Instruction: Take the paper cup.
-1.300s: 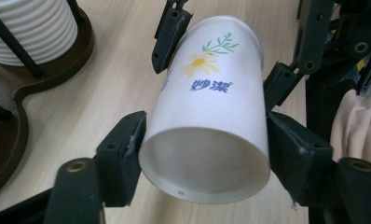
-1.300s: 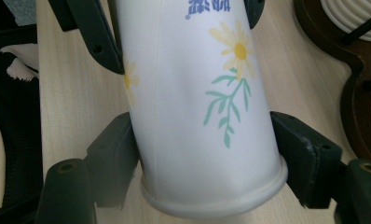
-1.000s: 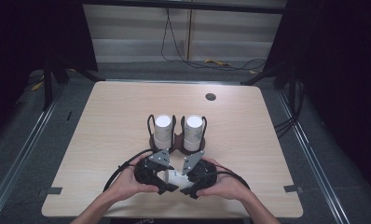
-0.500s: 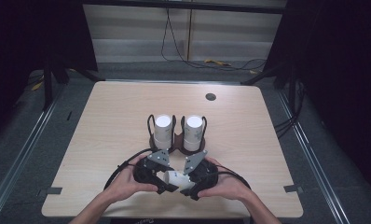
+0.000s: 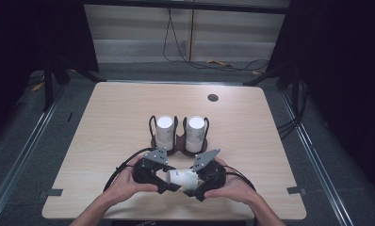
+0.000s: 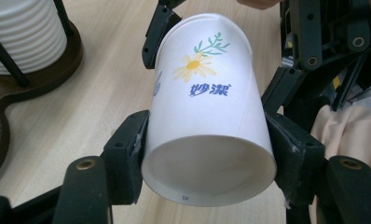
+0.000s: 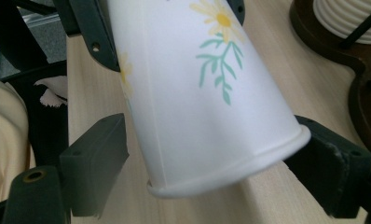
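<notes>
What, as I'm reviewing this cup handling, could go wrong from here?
The left gripper alone clamps the paper cup near its base; the thin wall could buckle or slip. The jaws of the right gripper have just been opening with the rim between them, so pulling away could snag the rim.

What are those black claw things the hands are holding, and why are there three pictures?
They are grippers: tongs with two jaws that a person squeezes. One picture looks down from above; each other one comes from a camera riding on a gripper. The left gripper pinches the bottom end of a paper cup. The right gripper is around the cup's rim end, and its jaws have just been opening, with a gap at one jaw. On the table a rack holds two cup stacks.
</notes>
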The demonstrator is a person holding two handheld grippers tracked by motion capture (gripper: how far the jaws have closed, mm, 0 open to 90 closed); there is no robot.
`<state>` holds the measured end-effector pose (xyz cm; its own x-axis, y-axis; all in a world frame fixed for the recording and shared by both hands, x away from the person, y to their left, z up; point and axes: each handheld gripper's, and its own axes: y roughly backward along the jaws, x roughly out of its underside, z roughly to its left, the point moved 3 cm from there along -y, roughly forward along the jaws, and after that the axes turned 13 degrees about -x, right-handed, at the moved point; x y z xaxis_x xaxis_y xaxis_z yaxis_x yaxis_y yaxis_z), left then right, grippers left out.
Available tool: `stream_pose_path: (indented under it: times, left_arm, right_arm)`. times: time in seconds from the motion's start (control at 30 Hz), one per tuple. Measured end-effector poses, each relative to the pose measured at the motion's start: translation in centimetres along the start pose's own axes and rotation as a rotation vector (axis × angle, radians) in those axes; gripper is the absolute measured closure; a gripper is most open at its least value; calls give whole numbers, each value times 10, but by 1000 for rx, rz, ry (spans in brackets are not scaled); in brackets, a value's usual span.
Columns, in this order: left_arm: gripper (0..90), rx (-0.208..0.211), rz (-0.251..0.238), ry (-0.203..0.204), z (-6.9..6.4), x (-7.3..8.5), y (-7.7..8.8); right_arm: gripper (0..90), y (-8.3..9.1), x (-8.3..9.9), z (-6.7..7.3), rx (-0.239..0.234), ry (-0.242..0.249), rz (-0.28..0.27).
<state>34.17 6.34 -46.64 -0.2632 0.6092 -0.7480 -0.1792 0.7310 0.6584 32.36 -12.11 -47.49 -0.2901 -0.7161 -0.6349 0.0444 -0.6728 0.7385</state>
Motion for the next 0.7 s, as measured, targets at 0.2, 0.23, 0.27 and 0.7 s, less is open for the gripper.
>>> stream_pose_path:
  times: [0.2,0.23,0.27,0.7]
  left_arm:
    - [362,8,-24,1,0,-1,1]
    - [362,9,-26,2,0,-1,1]
    - [361,6,-29,-2,0,-1,1]
    - [358,2,-115,42,3,4,3]
  right_arm:
    - [149,10,3,2,17,-2,-31]
    - [149,12,4,2,26,-2,-39]
    - [149,13,6,1,29,-6,-52]
    - [142,29,12,-3,46,-54,-215]
